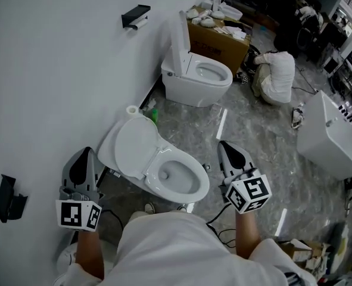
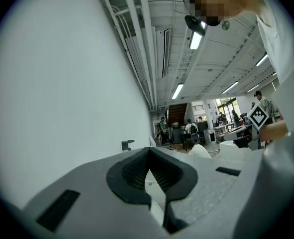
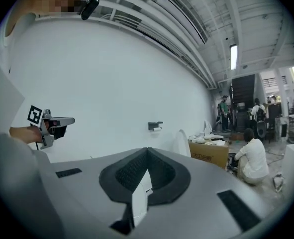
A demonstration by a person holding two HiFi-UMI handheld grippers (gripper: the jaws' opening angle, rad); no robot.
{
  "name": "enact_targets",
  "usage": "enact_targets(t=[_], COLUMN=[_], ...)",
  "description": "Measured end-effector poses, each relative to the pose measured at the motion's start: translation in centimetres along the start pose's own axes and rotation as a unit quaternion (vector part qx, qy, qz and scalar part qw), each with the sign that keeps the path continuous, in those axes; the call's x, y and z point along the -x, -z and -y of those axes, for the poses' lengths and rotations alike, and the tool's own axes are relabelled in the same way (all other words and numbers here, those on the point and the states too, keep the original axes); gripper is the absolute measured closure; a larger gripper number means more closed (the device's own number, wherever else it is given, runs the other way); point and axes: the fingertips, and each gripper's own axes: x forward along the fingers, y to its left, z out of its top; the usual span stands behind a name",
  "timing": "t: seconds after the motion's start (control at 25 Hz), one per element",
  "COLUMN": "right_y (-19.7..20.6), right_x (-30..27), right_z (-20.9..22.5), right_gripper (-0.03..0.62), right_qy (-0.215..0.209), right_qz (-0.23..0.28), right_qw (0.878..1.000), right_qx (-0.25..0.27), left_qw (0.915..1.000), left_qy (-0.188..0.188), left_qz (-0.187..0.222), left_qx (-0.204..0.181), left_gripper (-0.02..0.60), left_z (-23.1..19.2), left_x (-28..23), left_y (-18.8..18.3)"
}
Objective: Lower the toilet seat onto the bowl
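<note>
The step in hand seems to be the approach: the left gripper (image 1: 86,155) and right gripper (image 1: 225,146) are both apart from the toilet, fingers pressed together, holding nothing. The seat (image 1: 137,146) looks raised, leaning back behind the bowl (image 1: 190,190), near the wall. It is white, smooth and oval. Next, I think, one gripper must reach its upper edge and tip it forward.
</note>
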Motion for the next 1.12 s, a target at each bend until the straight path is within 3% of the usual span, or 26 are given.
enact_targets(t=[0.56,0.8,1.12], right_y=[-0.7,-0.6,-1.1], right_x=[6.0,5.7,3.6], right_z=[3.9,3.0,-0.7], right_gripper=[0.597,0.597,0.597], right_qy=[0.086,0.089,0.047], right_qz=[-0.002,-0.005,0.004], right_qw=[0.996,0.996,0.999], right_qx=[-0.003,-0.005,-0.002], left_qw=[0.9978,0.9971,0.9971], left_qy=[-0.026,-0.026,-0.013], left_qz=[0.034,0.044,0.042], left_qx=[0.051,0.057,0.062], left_gripper=[0.575,0.575,0.575], left_z=[-0.7,-1.2,-0.7], left_x=[1.7,2.1,2.7], left_y=[-2.3,-2.9,-2.2])
